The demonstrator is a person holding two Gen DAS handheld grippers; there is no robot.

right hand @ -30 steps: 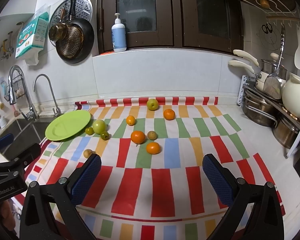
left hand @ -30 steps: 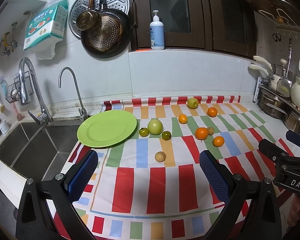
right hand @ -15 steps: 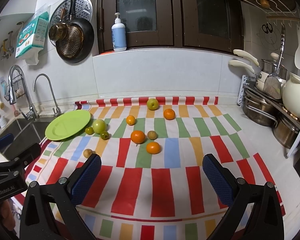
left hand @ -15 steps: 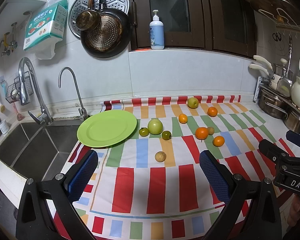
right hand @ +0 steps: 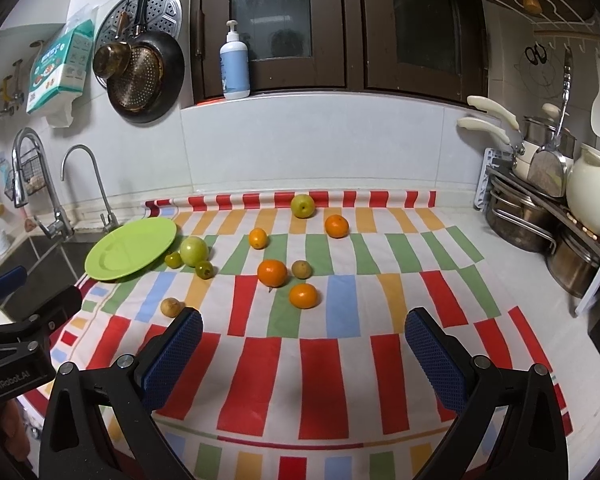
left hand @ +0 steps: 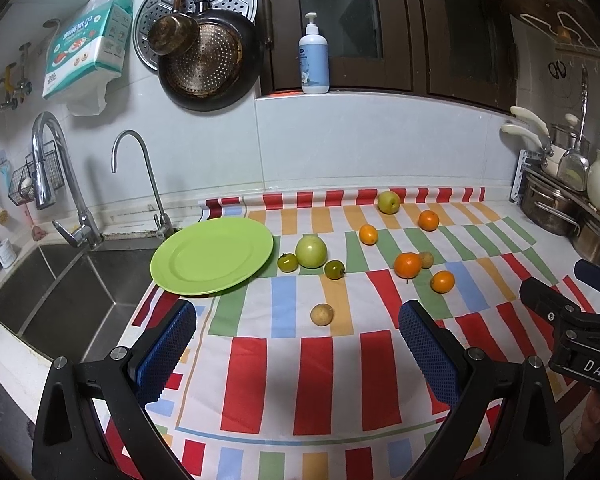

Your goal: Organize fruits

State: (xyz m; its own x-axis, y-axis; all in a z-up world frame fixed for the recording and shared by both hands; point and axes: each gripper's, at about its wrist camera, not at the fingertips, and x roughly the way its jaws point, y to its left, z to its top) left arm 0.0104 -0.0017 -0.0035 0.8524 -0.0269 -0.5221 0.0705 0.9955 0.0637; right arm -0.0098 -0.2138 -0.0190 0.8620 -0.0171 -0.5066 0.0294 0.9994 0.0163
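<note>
An empty green plate [left hand: 212,254] [right hand: 131,248] lies at the left of a striped cloth [left hand: 312,364], beside the sink. Scattered fruit rests on the cloth: a large green fruit [left hand: 311,251] with two small green ones next to the plate, a brown one [left hand: 321,314] nearest me, several oranges [right hand: 272,272] mid-cloth, and a yellow-green apple [right hand: 302,205] at the back. My left gripper [left hand: 298,350] hovers open over the cloth's near edge, holding nothing. My right gripper [right hand: 304,354] is likewise open, further right.
A steel sink [left hand: 48,292] with two taps lies left of the plate. Pots and a white kettle [right hand: 592,196] crowd a rack at the right. Pans hang on the wall, and a soap bottle [left hand: 313,60] stands on the sill.
</note>
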